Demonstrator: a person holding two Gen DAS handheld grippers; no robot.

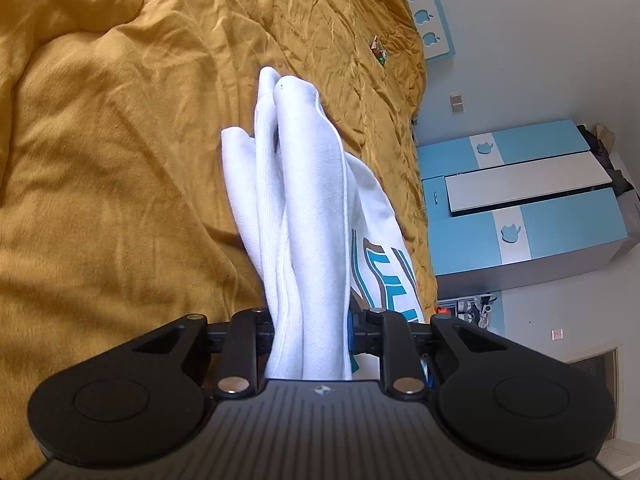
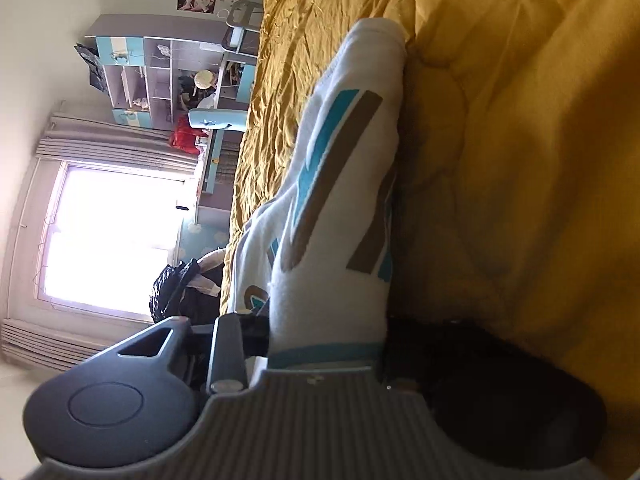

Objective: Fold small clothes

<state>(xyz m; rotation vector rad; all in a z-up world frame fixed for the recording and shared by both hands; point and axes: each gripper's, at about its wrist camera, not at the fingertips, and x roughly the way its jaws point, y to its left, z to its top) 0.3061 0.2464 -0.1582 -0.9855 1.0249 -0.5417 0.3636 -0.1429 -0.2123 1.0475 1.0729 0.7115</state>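
Note:
A small white garment (image 1: 308, 208) with teal and brown print hangs bunched over the mustard-yellow bedspread (image 1: 112, 152). My left gripper (image 1: 310, 336) is shut on its white folds, which run up between the jaws. In the right wrist view the same garment (image 2: 340, 184) shows its teal and brown stripes, and my right gripper (image 2: 324, 340) is shut on its edge near a teal hem band. The fingertips of both grippers are hidden by the cloth.
The wrinkled yellow bedspread (image 2: 520, 160) fills most of both views. A small colourful wrapper (image 1: 378, 51) lies on it far off. A blue and white wardrobe (image 1: 528, 196) stands past the bed edge. A desk with shelves (image 2: 172, 76) and a bright window (image 2: 112, 236) lie beyond.

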